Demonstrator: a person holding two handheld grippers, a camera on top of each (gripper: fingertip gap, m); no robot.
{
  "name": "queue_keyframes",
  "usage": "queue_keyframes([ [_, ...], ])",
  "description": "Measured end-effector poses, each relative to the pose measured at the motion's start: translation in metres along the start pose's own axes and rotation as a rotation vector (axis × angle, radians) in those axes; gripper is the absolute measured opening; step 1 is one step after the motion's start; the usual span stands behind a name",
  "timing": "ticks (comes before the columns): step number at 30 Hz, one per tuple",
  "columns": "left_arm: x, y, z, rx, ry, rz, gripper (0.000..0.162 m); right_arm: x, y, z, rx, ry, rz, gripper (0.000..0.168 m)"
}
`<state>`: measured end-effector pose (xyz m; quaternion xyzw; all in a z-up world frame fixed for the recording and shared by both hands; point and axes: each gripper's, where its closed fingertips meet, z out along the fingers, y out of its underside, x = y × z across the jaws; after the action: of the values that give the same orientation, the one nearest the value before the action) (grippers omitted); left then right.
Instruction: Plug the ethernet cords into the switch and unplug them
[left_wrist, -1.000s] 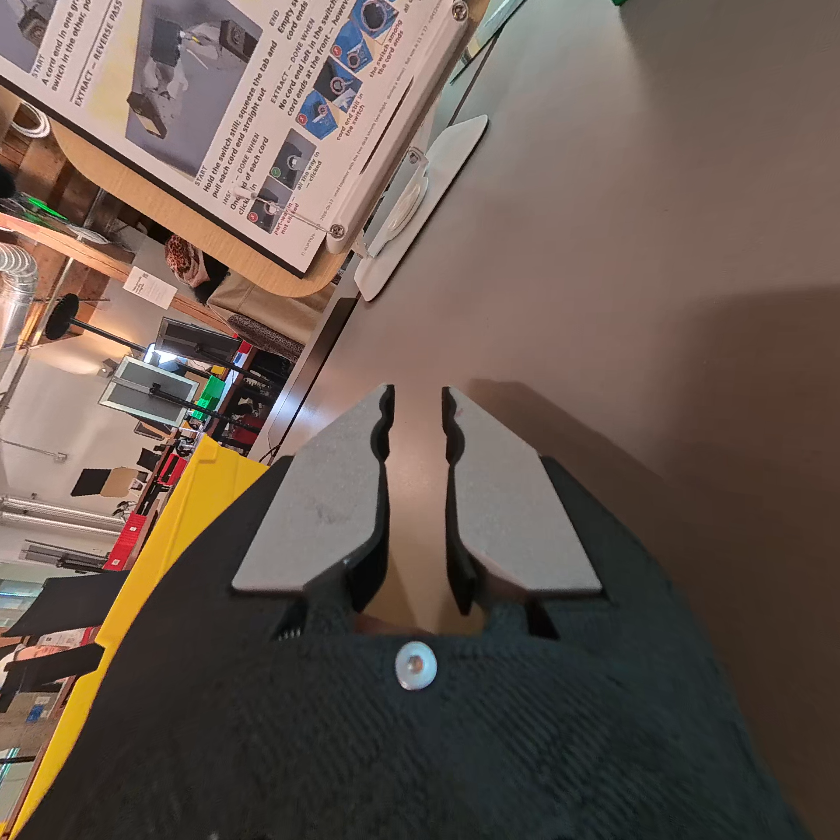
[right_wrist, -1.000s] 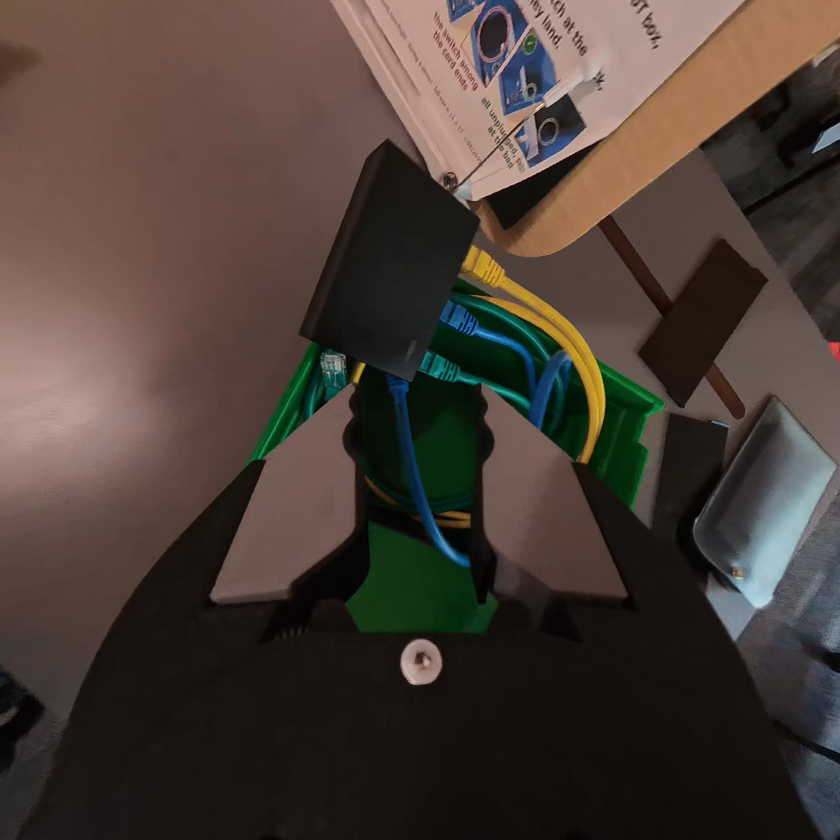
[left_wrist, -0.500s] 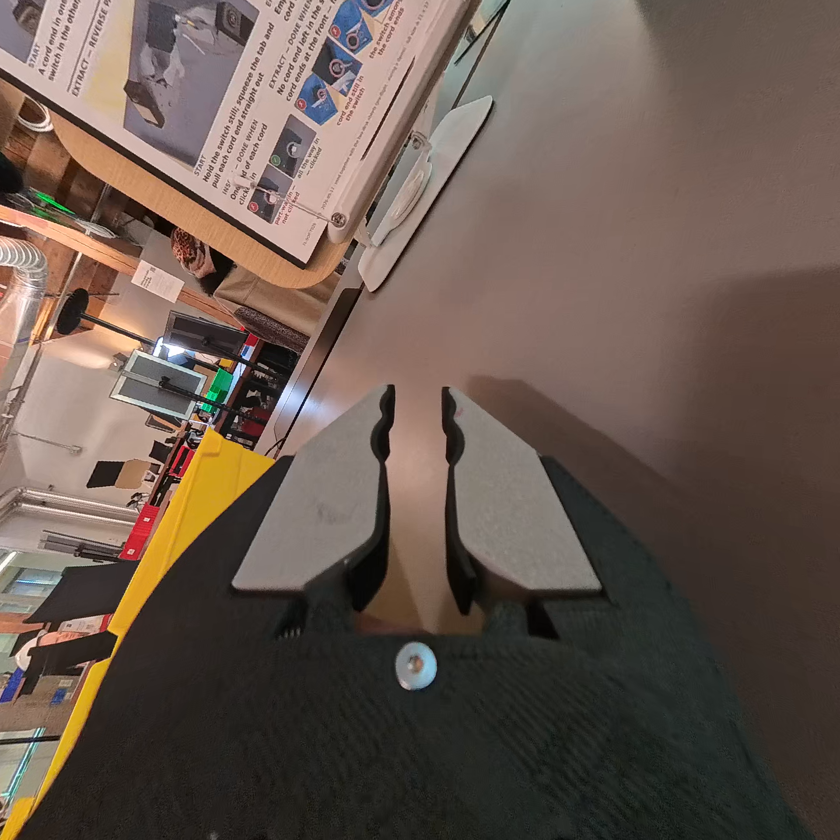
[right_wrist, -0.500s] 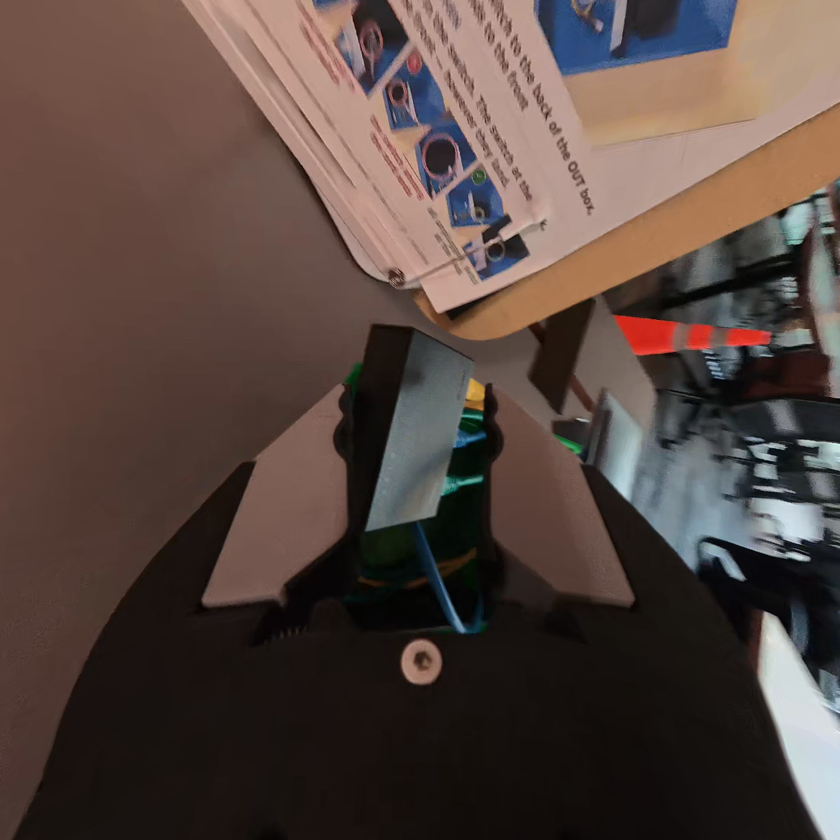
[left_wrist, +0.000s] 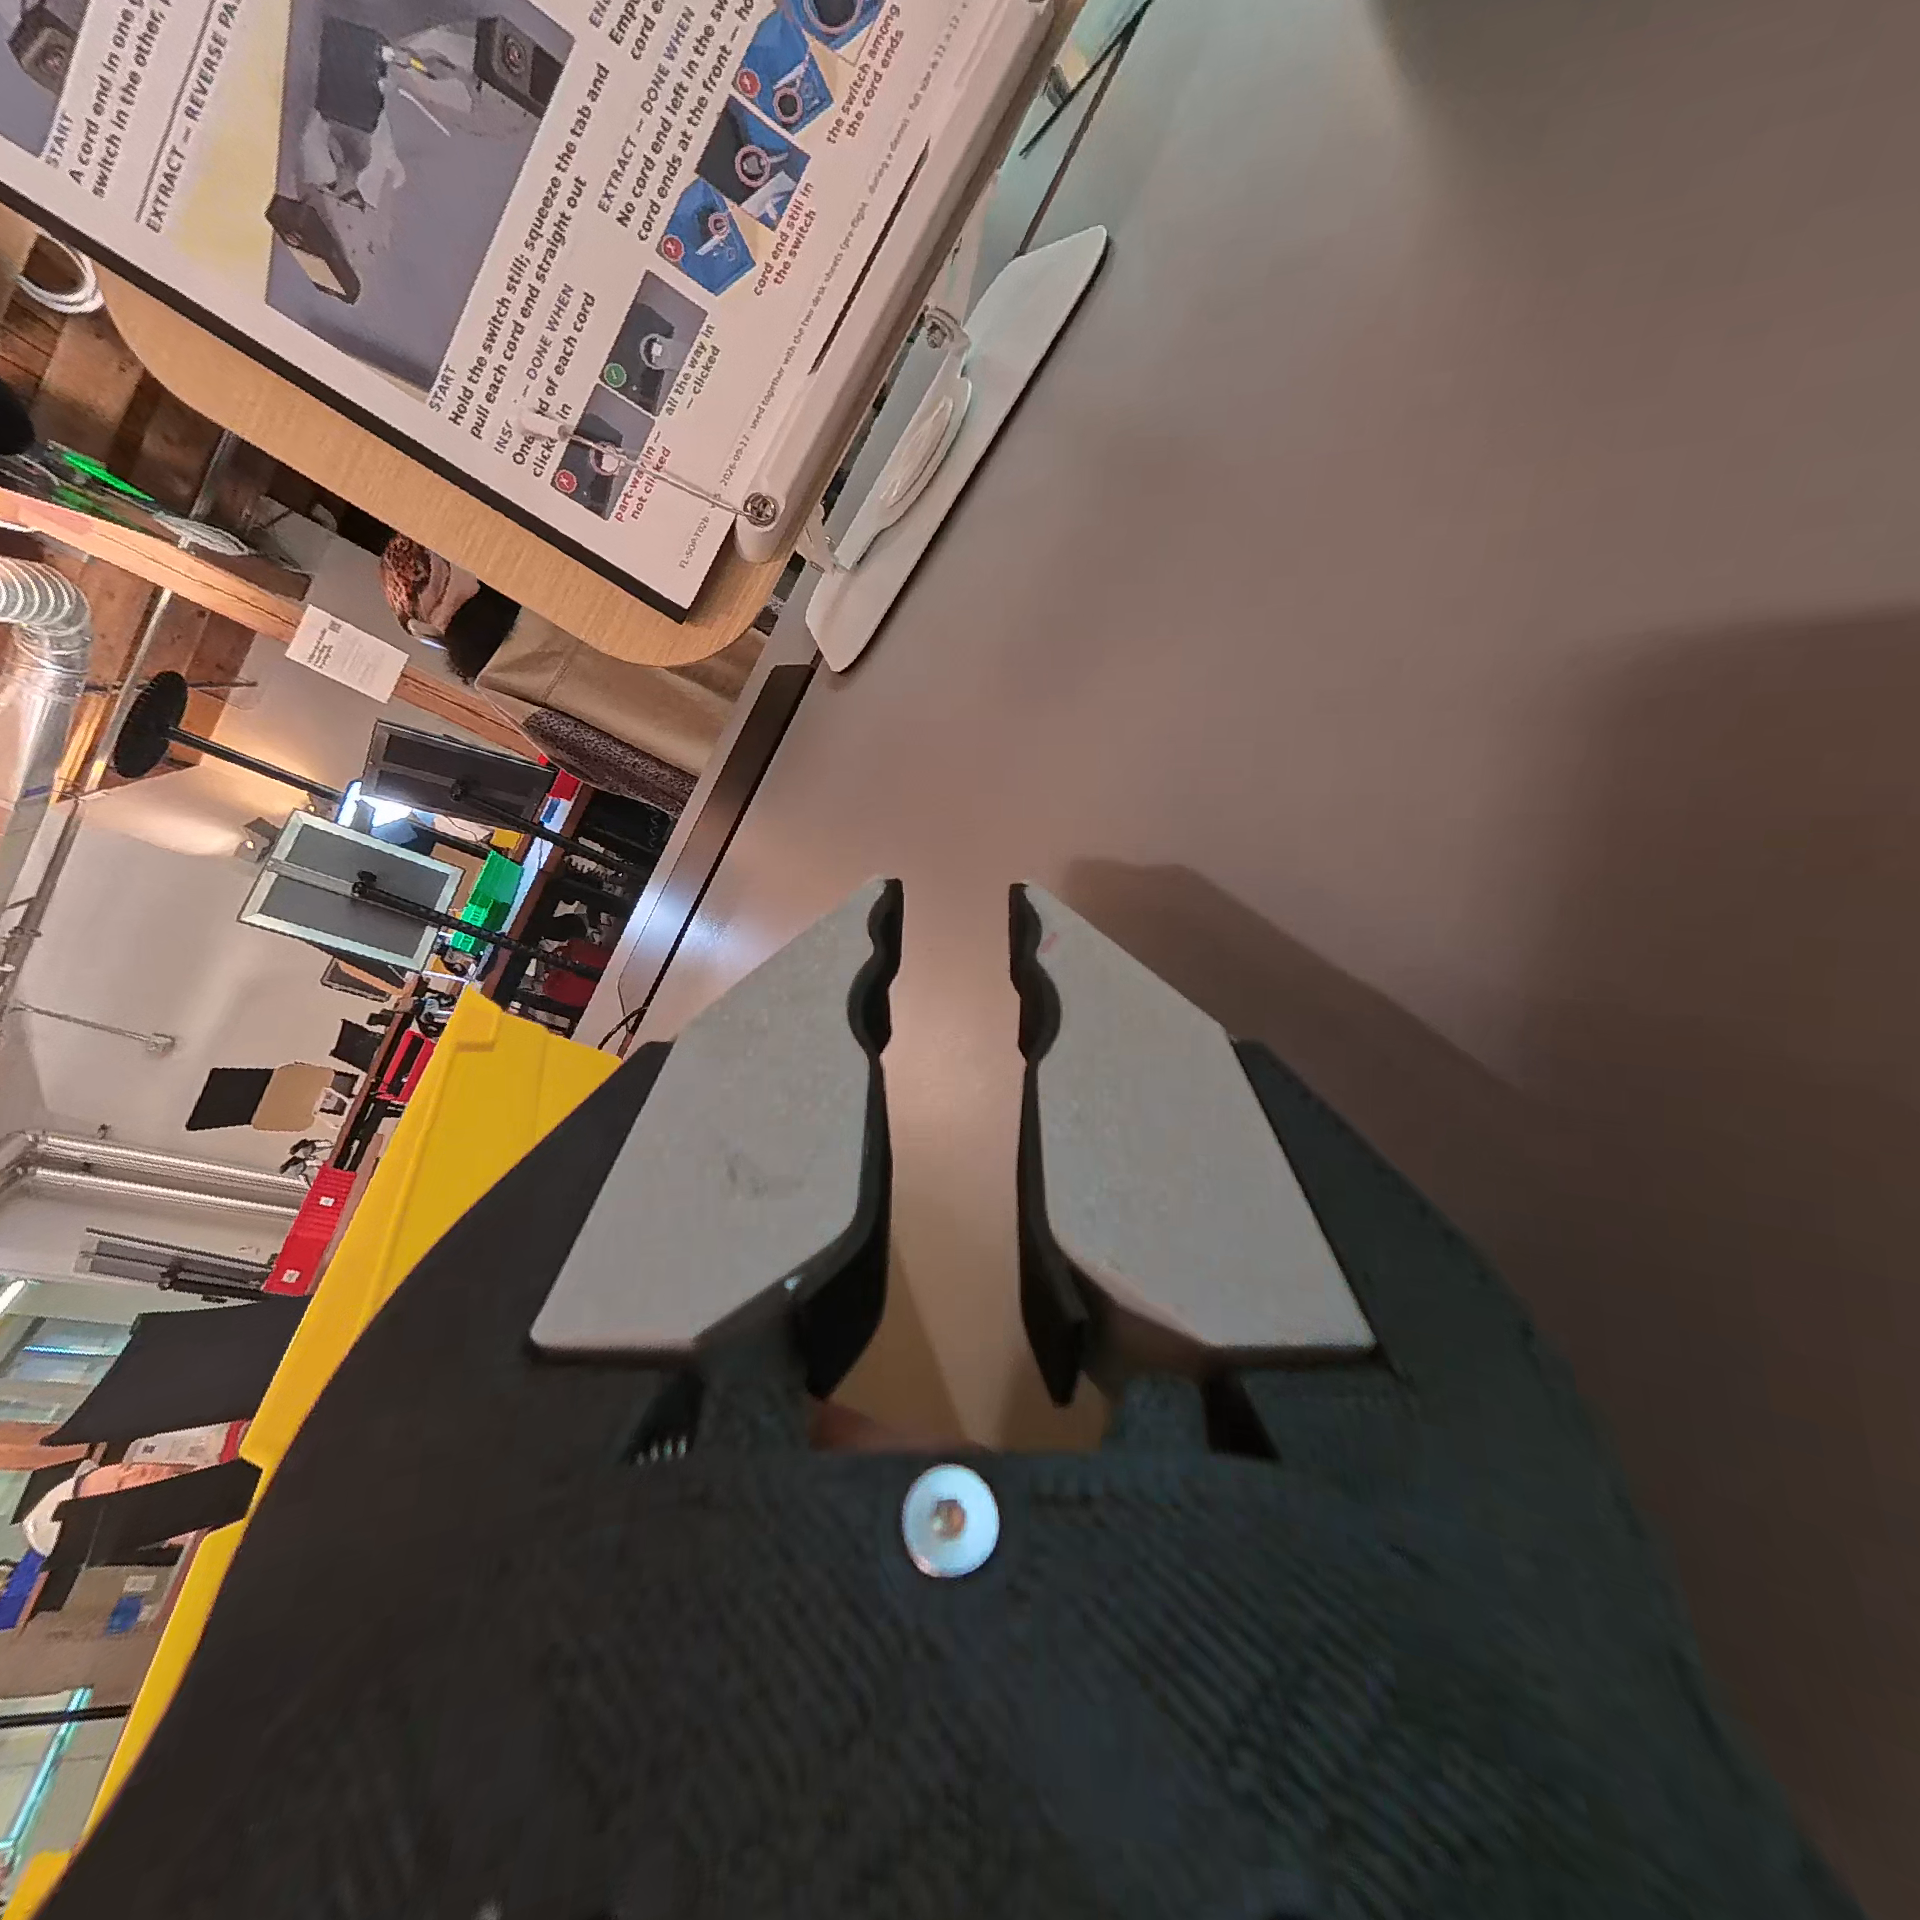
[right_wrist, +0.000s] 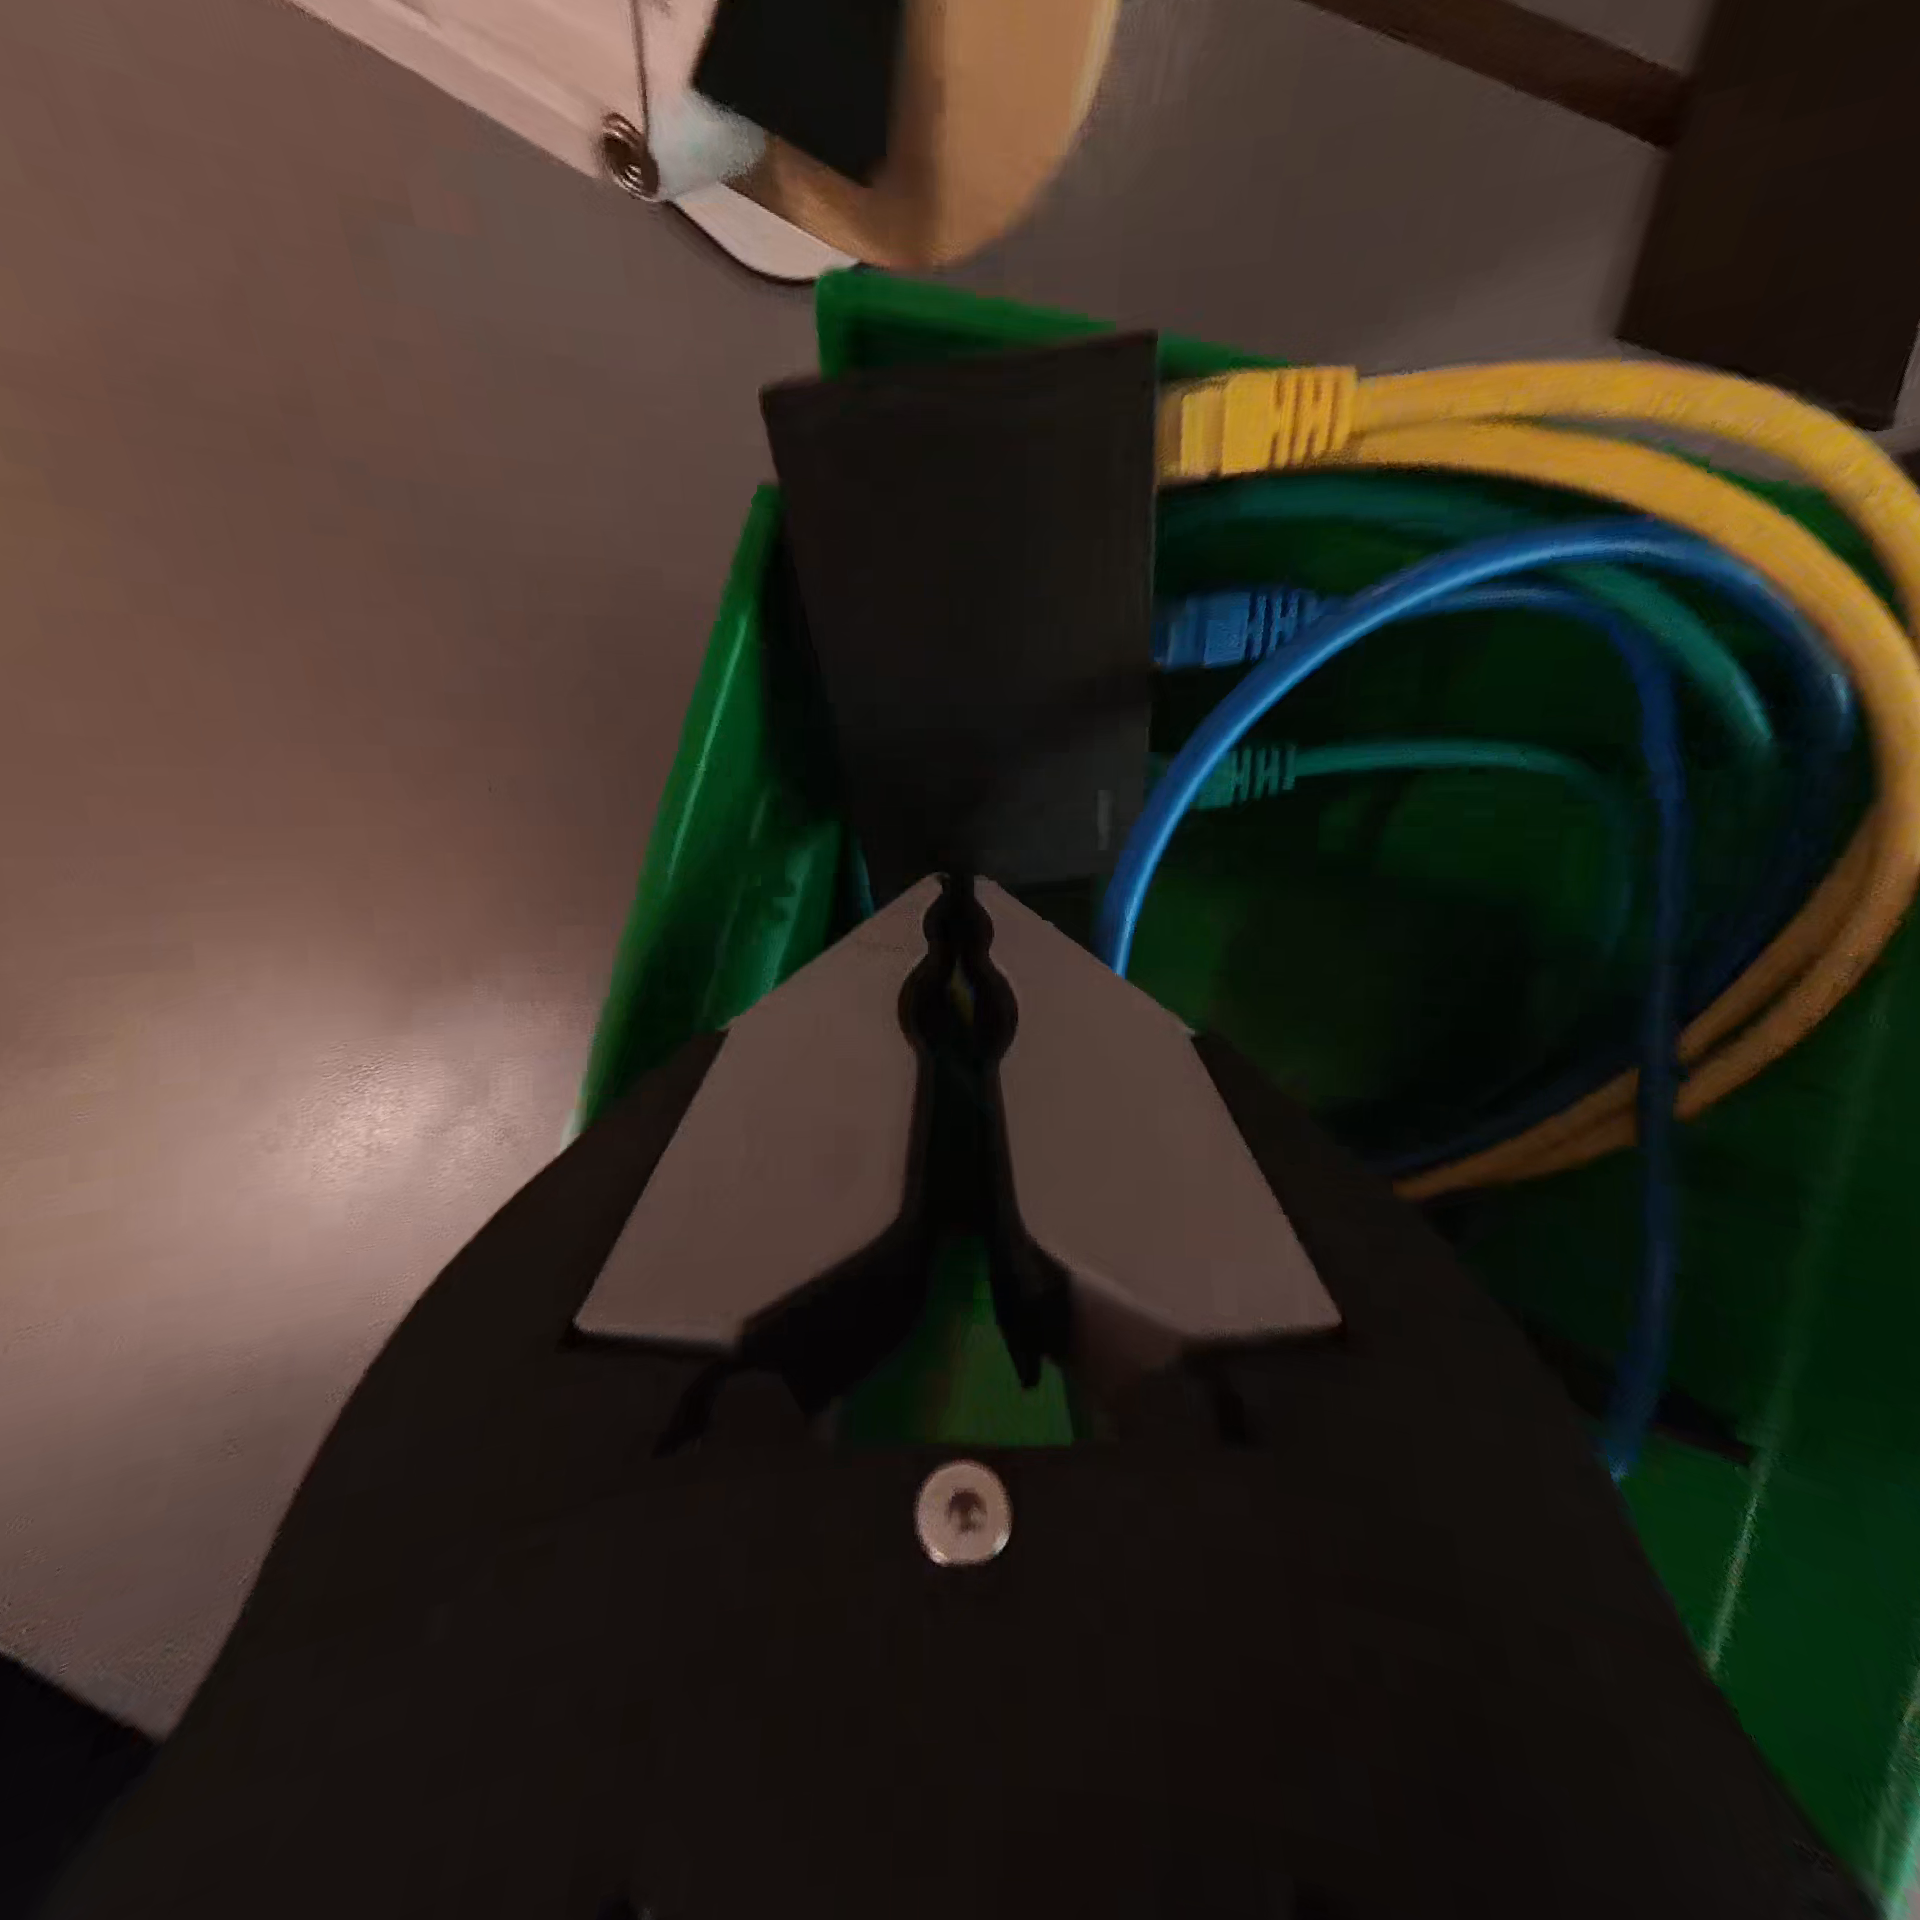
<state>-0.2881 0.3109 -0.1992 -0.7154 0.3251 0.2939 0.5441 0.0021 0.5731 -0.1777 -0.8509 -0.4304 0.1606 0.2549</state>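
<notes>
Left wrist view: your left tongs (left_wrist: 954, 902) stand parted and empty above the bare table (left_wrist: 1403, 540); an instruction board (left_wrist: 499, 239) and a yellow bin (left_wrist: 416, 1174) show only here.

Right wrist view: your right tongs (right_wrist: 961, 894) are clenched at the near edge of the switch (right_wrist: 977, 613); blur hides whether they pinch it. Yellow (right_wrist: 1558, 416), blue (right_wrist: 1403, 582) and teal (right_wrist: 1455, 764) cords stay plugged in over the green bin (right_wrist: 707, 758).

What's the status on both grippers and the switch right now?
Left gripper open, empty, over bare table. Right gripper shut at switch edge; grip unclear. Yellow cord, blue cord plugged in, over green bin.
</notes>
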Motion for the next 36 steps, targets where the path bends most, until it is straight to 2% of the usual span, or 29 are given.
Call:
queue_keyframes([
  [5,0.002,0.001,0.002,-0.012,0.006,0.009,0.018,-0.006,-0.013,-0.019,0.145,-0.095,0.011,0.000],
  [8,0.002,0.002,0.002,-0.018,0.005,0.016,0.018,-0.008,-0.028,-0.047,0.251,-0.059,-0.015,0.000],
  [11,0.002,0.003,0.002,-0.020,0.003,0.015,0.018,-0.026,-0.034,-0.072,0.359,-0.087,-0.046,0.017],
  [13,0.002,0.003,0.002,-0.022,0.001,0.014,0.018,-0.040,-0.028,-0.084,0.414,-0.108,-0.064,0.033],
  [15,0.002,0.004,0.002,-0.027,0.002,0.020,0.018,-0.052,-0.019,-0.096,0.496,-0.114,-0.100,0.040],
  [19,0.002,0.008,0.001,-0.054,-0.019,0.037,0.021,-0.058,0.009,-0.114,0.636,-0.081,-0.113,0.060],
  [23,-0.011,0.006,-0.010,-0.094,-0.133,-0.042,0.026,-0.064,0.040,-0.129,0.734,-0.071,-0.074,0.073],
  [28,-0.001,-0.033,-0.062,-0.020,-0.066,-0.377,0.036,-0.068,0.077,-0.133,0.744,0.018,-0.117,0.084],
  [31,-0.016,-0.057,-0.108,0.034,-0.060,-0.509,0.052,-0.075,0.092,-0.130,0.697,0.043,-0.146,0.089],
  [33,-0.036,-0.060,-0.137,0.044,-0.081,-0.573,0.052,-0.079,0.095,-0.131,0.695,0.072,-0.165,0.090],
  [36,-0.069,-0.039,-0.168,-0.005,-0.128,-0.688,0.069,-0.085,0.096,-0.128,0.690,0.108,-0.177,0.092],
])
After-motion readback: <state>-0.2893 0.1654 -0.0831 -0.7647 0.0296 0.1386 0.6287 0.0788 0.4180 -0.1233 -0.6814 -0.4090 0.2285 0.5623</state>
